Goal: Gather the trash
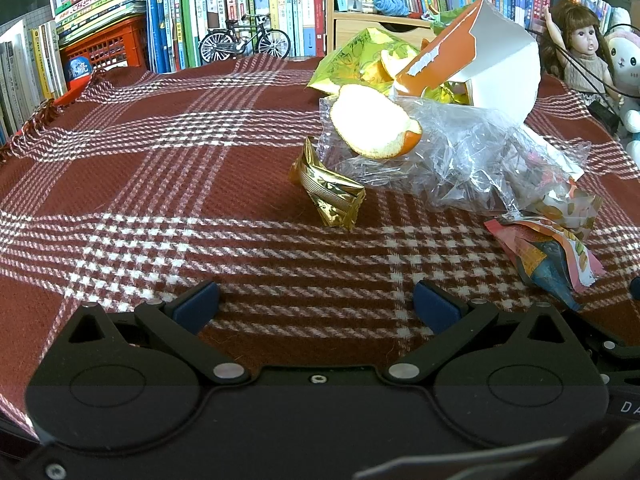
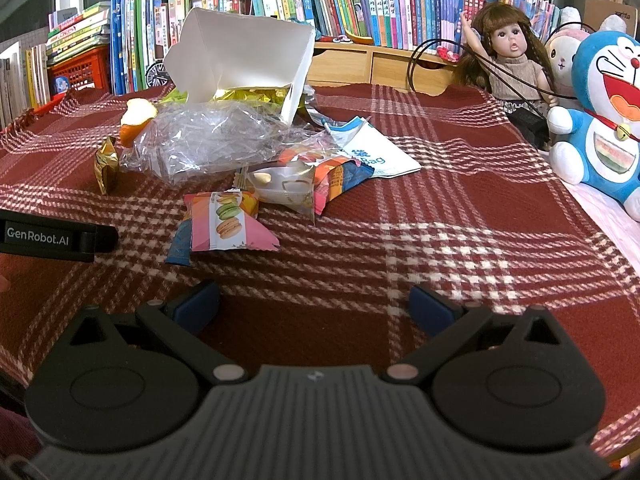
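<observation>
A blanket [image 2: 460, 208] covers the table. The trash sits on it in a pile. A box [image 2: 244, 60] lies at the back, with a clear bag [image 2: 208, 144] in front of it. A peel [image 1: 372, 128] rests on the bag's left end. A snack pack [image 2: 228, 222] lies nearest. Books [image 2: 360, 0] stand behind, and a doll [image 2: 512, 64] sits to the right.

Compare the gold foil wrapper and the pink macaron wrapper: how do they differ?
The gold foil wrapper is plain metallic and crumpled, standing up; the pink macaron wrapper is printed with macarons and lies flatter. The gold one sits beside the clear plastic bag; the pink one lies nearer the right claw. Both lie loose on the plaid cloth, ungrasped.
</observation>
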Demonstrator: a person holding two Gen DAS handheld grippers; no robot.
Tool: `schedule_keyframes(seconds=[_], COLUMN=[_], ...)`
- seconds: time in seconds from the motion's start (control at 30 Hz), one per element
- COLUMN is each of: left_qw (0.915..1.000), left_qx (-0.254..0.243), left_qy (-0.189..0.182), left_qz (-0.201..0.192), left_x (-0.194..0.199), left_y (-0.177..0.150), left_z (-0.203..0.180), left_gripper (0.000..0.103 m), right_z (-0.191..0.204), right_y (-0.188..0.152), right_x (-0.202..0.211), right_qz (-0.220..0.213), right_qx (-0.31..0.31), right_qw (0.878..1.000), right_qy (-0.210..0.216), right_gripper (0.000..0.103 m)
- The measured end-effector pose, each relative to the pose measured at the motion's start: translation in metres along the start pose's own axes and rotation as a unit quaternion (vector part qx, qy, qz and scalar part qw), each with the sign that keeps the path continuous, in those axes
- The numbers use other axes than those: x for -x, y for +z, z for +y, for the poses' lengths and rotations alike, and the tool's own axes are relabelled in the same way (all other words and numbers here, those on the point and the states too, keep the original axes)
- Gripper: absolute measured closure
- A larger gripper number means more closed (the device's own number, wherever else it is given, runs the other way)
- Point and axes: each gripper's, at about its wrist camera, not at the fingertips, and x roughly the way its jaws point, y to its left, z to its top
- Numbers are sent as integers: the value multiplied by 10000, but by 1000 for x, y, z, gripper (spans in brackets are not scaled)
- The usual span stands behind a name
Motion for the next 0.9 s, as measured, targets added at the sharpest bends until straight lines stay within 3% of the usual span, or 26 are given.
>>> schedule_keyframes(seconds=[0.53,0.63,0.73,0.9], left_qw=[9994,9988,9971,9938], left_qx=[20,108,231,317], left_qy=[-56,-290,-603,-970], left_qz=[-352,-384,-402,-450], left_x=[4,7,10,12], left_y=[-7,-6,0,13], left_z=[3,8,14,19], left_gripper=[0,0,0,0], right_z=[-2,-3,-6,5], right_y=[-6,-6,-6,-3], right_x=[0,4,12,24], right_qz=[-288,-332,-498,-880], right_qx=[-58,-73,-134,154], right_qw=[9996,9994,9977,9932], right_qy=[40,105,432,753], right_gripper=[0,0,0,0])
